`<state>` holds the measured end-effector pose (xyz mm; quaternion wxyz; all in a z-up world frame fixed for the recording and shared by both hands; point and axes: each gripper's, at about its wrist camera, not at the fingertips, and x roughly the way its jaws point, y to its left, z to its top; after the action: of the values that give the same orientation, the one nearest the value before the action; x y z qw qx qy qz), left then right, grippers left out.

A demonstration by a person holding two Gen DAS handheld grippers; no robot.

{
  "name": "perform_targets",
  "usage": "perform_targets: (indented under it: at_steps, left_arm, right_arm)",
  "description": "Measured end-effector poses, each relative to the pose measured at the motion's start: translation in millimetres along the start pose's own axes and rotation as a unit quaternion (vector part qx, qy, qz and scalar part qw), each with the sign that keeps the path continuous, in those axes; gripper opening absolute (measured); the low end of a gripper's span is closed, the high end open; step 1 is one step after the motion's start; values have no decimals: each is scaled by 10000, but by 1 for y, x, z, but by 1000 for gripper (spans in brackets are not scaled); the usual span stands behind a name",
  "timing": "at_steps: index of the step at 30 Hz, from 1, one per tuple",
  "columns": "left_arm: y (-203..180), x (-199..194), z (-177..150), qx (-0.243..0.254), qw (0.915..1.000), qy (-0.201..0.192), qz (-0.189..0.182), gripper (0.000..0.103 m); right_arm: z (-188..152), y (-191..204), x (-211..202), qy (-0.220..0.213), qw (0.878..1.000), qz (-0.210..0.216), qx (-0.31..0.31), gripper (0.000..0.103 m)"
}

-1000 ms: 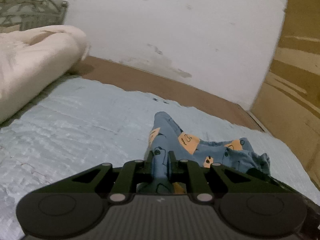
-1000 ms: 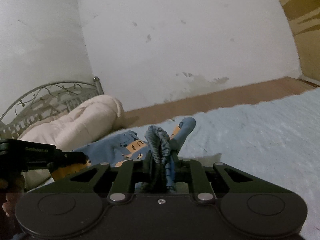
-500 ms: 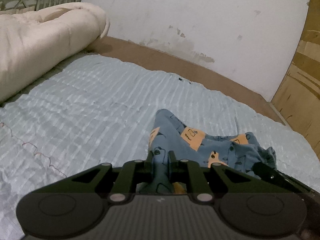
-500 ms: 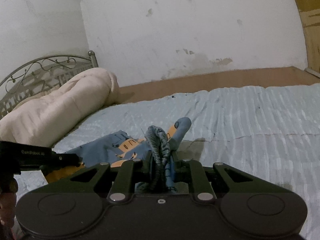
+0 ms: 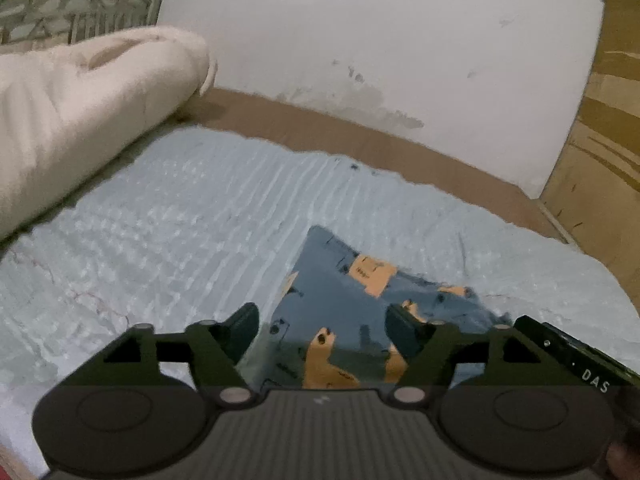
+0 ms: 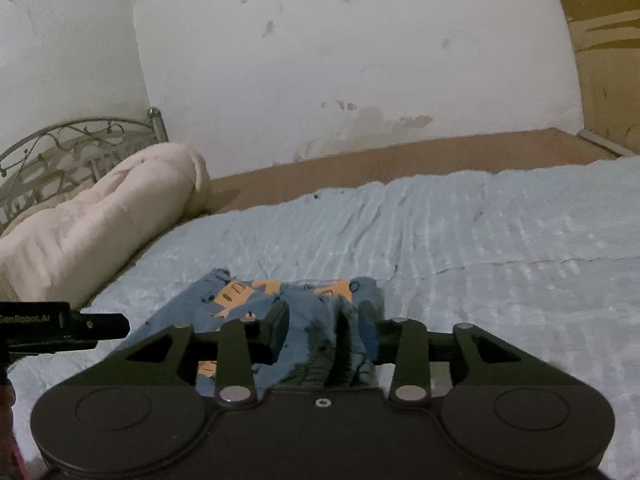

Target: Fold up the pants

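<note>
One pair of pants [image 5: 340, 312], blue with orange patches, lies folded over near the bed's [image 5: 160, 220] near edge, apart from the one rolled cream duvet [image 5: 80, 120] at the headboard end. Fold looks laid down; likely another fold or tidy-up left. Left tool [image 5: 320, 324] and right tool [image 6: 324, 326] both just opening, jaws clear of the cloth between them.

Soft printed cloth pants [image 5: 344, 308] lie on a ribbed, crinkled bedspread [image 5: 168, 216] beside a matt plastic claw [image 5: 322, 330].
</note>
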<state>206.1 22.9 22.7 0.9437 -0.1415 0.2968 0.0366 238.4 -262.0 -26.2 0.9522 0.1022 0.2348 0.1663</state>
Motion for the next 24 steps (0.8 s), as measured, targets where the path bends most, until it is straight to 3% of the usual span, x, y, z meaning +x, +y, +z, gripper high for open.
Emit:
perform_targets:
  at_steps: [3, 9, 13, 15, 24]
  left_arm:
    - [-7, -19, 3, 128, 9997, -183, -35, 86]
    - [-14, -63, 1, 389, 9978, -516, -166, 102]
    - [-12, -91, -8, 543, 9960, -685, -171, 102]
    - [-9, -103, -16, 586, 9955, -718, -173, 102]
    - [7, -140, -67, 809, 9941, -710, -116, 102]
  right_arm:
    - [3, 4, -24, -223, 9997, -3, -27, 56]
    - [8, 13, -73, -639, 9979, 66, -84, 84]
    - [8, 23, -108, -865, 9959, 162, -218, 98]
    - [6, 28, -125, -963, 9947, 193, -297, 102]
    - [-34, 47, -181, -957, 9940, 86, -530, 102]
